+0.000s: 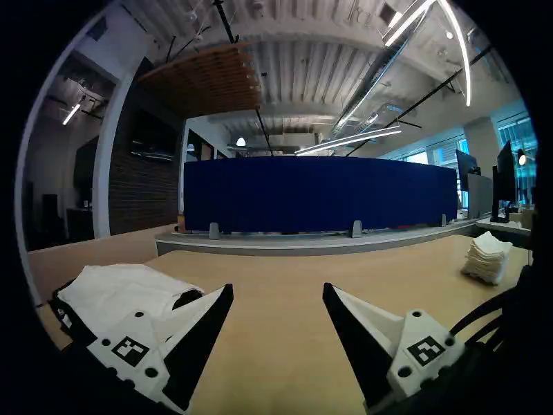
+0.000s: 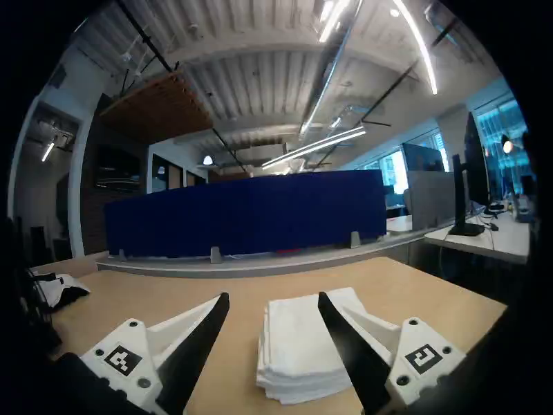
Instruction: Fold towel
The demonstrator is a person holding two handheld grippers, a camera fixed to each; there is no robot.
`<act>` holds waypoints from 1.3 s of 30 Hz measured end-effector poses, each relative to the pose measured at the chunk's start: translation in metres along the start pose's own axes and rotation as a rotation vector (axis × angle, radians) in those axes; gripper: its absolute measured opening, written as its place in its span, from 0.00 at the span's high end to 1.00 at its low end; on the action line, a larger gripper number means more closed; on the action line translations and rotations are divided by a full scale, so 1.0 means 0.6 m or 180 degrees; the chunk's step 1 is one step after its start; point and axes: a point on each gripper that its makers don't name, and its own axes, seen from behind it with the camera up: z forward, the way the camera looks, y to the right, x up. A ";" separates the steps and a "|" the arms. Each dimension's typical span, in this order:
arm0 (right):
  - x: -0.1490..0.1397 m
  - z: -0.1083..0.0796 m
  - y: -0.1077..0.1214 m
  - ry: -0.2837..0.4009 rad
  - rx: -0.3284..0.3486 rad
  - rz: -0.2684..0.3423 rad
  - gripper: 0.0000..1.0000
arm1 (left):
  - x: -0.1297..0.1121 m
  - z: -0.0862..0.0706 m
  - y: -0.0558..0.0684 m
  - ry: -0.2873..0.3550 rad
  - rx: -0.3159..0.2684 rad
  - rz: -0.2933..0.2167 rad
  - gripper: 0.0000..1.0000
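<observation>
Right gripper view puts the stack of folded towels (image 2: 297, 339) in front of you on the wooden table (image 2: 173, 290). It is a neat white pile of several layers, squared edges showing at its near end. Its long axis runs away from you, roughly in line with the fingers, with a short end nearest the camera. The stack sits in the gap of your right gripper (image 2: 273, 296), shifted toward the right-hand finger, which covers part of its far side. The 2 fingers stand wide apart and clamp nothing; whether either one touches the cloth cannot be told.

In the left gripper view the same stack (image 1: 487, 257) lies well off near the table's right edge. Your left gripper (image 1: 276, 286) also has its 2 fingers spread, with bare table between them. Just beyond its left-hand finger lies a loose white towel (image 1: 121, 290), rumpled and spread flat on something black that cannot be made out. The right gripper view shows that towel (image 2: 59, 287) at the far left of the table.

Behind the table stands a long blue divider (image 1: 318, 194), and monitors (image 2: 473, 173) sit on the desk to the right.
</observation>
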 end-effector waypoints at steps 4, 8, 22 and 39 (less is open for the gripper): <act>-0.007 0.001 0.006 0.0014 -0.0016 0.0010 0.00 | 0.000 0.000 0.000 0.0000 0.0000 0.0000 0.04; -0.011 0.004 0.007 0.0025 -0.0009 0.0018 0.00 | 0.000 -0.001 0.000 0.0000 0.0000 0.0000 0.04; -0.029 0.008 0.001 0.0046 0.0019 0.0054 0.00 | 0.000 -0.002 0.000 0.0000 0.0000 0.0000 0.04; -0.060 0.013 -0.013 -0.0041 0.0006 -0.0309 0.01 | 0.000 -0.003 -0.001 0.0000 0.0000 0.0000 0.03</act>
